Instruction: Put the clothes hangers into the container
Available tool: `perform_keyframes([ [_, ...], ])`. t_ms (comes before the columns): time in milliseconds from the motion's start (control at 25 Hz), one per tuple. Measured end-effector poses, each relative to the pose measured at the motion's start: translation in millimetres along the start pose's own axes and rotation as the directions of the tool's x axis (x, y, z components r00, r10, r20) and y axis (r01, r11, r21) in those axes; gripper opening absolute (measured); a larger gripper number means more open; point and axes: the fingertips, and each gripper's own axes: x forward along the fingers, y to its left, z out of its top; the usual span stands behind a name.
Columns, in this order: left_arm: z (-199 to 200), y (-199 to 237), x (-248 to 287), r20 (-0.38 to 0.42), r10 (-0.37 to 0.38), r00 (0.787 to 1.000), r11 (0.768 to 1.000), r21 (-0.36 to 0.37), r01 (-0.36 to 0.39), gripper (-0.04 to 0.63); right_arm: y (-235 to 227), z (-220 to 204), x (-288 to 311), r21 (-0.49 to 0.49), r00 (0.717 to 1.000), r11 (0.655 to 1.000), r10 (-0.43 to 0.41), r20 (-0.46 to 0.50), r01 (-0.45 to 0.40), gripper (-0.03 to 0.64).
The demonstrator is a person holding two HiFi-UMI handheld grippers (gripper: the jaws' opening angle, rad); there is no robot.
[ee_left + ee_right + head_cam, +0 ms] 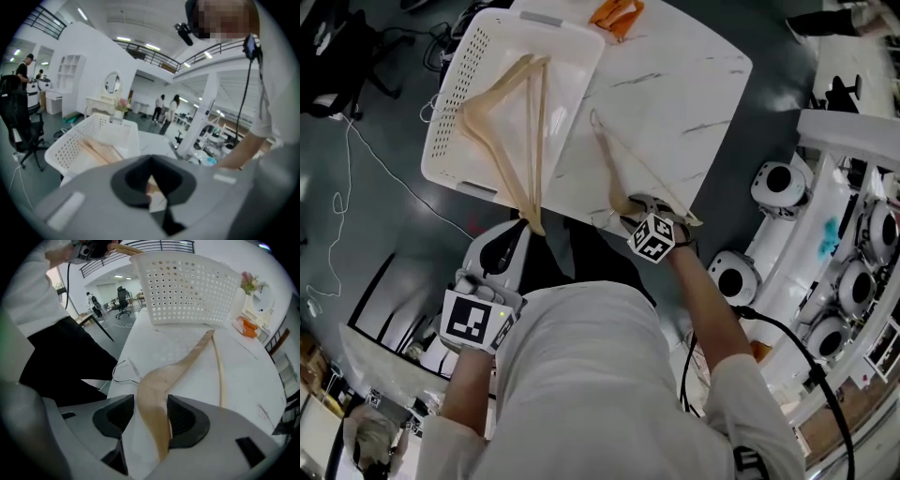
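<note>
Head view: a white marble-pattern table lies below, and a perforated white basket stands on its left part.
First hanger: wooden. It lies inside the basket, with one arm running out over the near rim toward the person.
Left gripper: jaws closed on the projecting end of the first hanger. The left gripper view shows a sliver of pale wood pinched between the dark pads.
Second hanger: wooden. It lies flat on the table, just beside the basket's right wall and outside it, apart from the first hanger.
Right gripper: pointed steeply down at the near table edge. Jaws wide, straddling the second hanger close to its middle bend without squeezing it. A strip of table shows between the left pad and the wood.
Hook: thin metal wire, resting on the table left of the jaws in the right gripper view.
Orange item: at the far table edge, well apart from both hangers. Kind cannot be told.
Cable: white, on the dark grey floor at left.
</note>
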Motion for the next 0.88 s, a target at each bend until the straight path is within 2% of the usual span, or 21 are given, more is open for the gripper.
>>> perform_keyframes([
  [120, -6.6, 2.5, -3.7, 0.0, 0.013, 1.0, 1.0, -0.019, -0.013, 0.0, 2.3, -0.4, 2.5, -0.043, 0.999, 0.999, -0.033, -0.01, 0.033, 0.214],
  [160, -8.0, 2.9, -4.8, 0.002, 0.014, 1.0, 1.0, -0.024, -0.014, 0.0, 4.6, 0.2, 3.5, -0.061, 0.999, 0.998, -0.033, -0.018, 0.032, 0.186],
  [240, -8.9, 2.7, -6.9, 0.006, 0.016, 1.0, 0.999, -0.032, -0.015, 0.0, 8.3, 1.0, 4.6, -0.076, 0.999, 0.997, -0.027, -0.031, 0.024, 0.178],
  [360, -6.5, 1.5, -8.7, 0.013, 0.017, 1.0, 0.999, -0.029, -0.017, 0.0, 7.2, 5.0, -1.0, -0.012, 1.0, 1.0, -0.003, -0.013, 0.003, 0.178],
  [520, 0.0, 4.1, -10.4, 0.03, 0.026, 0.999, 1.0, -0.018, -0.025, 0.0, -2.0, 20.7, -17.8, 0.094, 0.998, 0.996, 0.003, 0.06, -0.009, 0.176],
  [880, 17.5, 4.2, -9.1, 0.064, 0.02, 0.998, 1.0, 0.005, -0.02, 0.0, -16.1, 43.4, -60.7, 0.157, 0.988, 0.987, -0.049, 0.147, 0.026, 0.176],
])
